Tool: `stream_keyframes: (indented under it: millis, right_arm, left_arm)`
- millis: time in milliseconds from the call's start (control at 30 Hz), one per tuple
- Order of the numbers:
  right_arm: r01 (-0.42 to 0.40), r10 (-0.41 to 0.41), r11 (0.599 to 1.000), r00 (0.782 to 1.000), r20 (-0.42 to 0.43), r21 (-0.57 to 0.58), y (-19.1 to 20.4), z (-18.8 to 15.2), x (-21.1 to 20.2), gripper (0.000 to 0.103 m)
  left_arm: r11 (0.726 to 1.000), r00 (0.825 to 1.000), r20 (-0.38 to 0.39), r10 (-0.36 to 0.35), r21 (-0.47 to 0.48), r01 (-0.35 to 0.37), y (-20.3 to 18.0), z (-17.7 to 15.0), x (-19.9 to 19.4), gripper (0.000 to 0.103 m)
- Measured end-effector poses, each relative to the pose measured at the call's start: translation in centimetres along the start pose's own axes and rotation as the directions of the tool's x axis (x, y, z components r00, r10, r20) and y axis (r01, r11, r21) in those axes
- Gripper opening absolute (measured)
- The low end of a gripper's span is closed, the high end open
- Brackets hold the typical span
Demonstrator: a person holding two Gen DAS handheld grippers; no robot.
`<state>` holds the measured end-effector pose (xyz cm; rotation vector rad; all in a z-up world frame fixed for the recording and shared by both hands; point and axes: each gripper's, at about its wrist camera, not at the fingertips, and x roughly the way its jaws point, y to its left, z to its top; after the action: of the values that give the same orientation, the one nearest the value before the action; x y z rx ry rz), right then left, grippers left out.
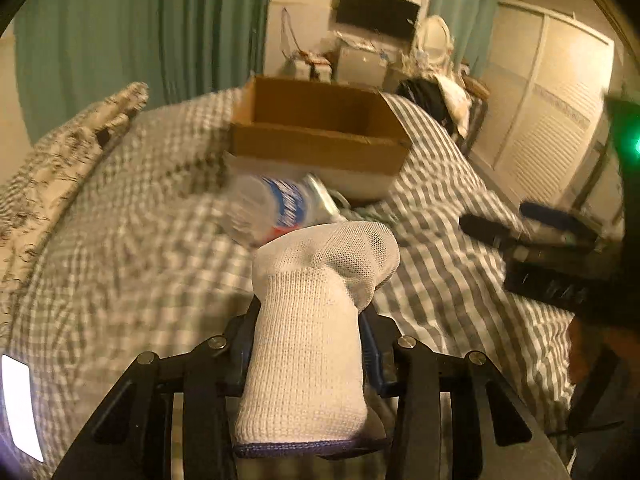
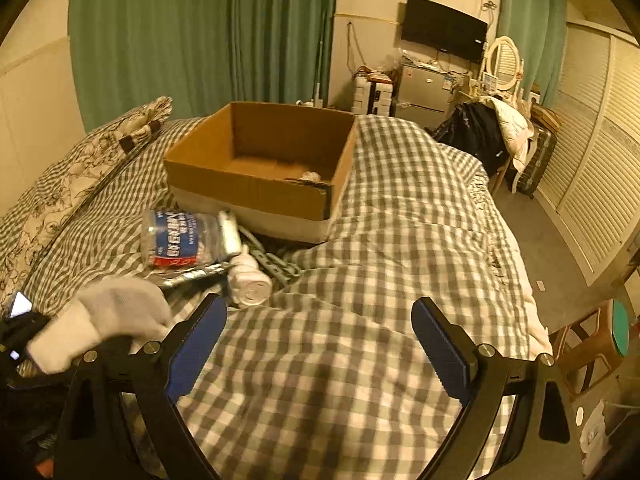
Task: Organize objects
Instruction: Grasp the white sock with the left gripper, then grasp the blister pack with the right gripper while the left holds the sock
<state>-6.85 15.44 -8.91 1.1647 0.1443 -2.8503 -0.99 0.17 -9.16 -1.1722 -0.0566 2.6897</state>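
My left gripper is shut on a white sock and holds it above the checked bed cover; the sock also shows at the left of the right wrist view. An open cardboard box sits on the bed ahead, also in the right wrist view, with a small pale item in its near right corner. In front of the box lie a clear plastic jar with a blue label, a small white bottle, a grey plastic piece and a silvery packet. My right gripper is open and empty above the cover.
A floral pillow lies at the bed's left. The checked cover spreads to the right. A chair piled with clothes, a cabinet, a wall screen and louvred wardrobe doors stand beyond the bed. A stool is at the right.
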Motion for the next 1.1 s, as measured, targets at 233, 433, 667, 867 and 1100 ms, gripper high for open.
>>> stream_keyframes:
  millis: [233, 433, 667, 867, 1100]
  right_arm:
    - [-0.021, 0.019, 0.999, 0.998, -0.060, -0.034, 2.8, 0.2, 2.0, 0.094]
    - [-0.057, 0.055, 0.998, 0.992, -0.112, -0.016, 4.7, 1.1, 4.5, 0.094]
    - [-0.114, 0.124, 0.991, 0.974, -0.189, 0.066, 6.7, 2.3, 8.5, 0.094]
    - [-0.167, 0.191, 0.980, 0.943, -0.273, 0.109, 8.4, 1.6, 12.0, 0.084]
    - [-0.223, 0.253, 0.965, 0.928, -0.274, 0.134, 9.0, 1.2, 12.8, 0.057]
  left_arm:
    - [0.991, 0.991, 0.034, 0.127, -0.041, -0.125, 4.1, 1.5, -0.2, 0.043]
    - [0.981, 0.983, 0.029, 0.179, -0.086, -0.176, 7.0, 2.5, 1.4, 0.043]
    - [0.978, 0.982, 0.022, 0.187, -0.101, -0.184, 8.6, 3.7, 3.3, 0.043]
    - [0.981, 0.986, 0.004, 0.169, -0.095, -0.168, 8.9, 3.6, 4.7, 0.043]
    - [0.981, 0.987, -0.011, 0.158, -0.107, -0.159, 9.3, 3.0, 5.0, 0.043]
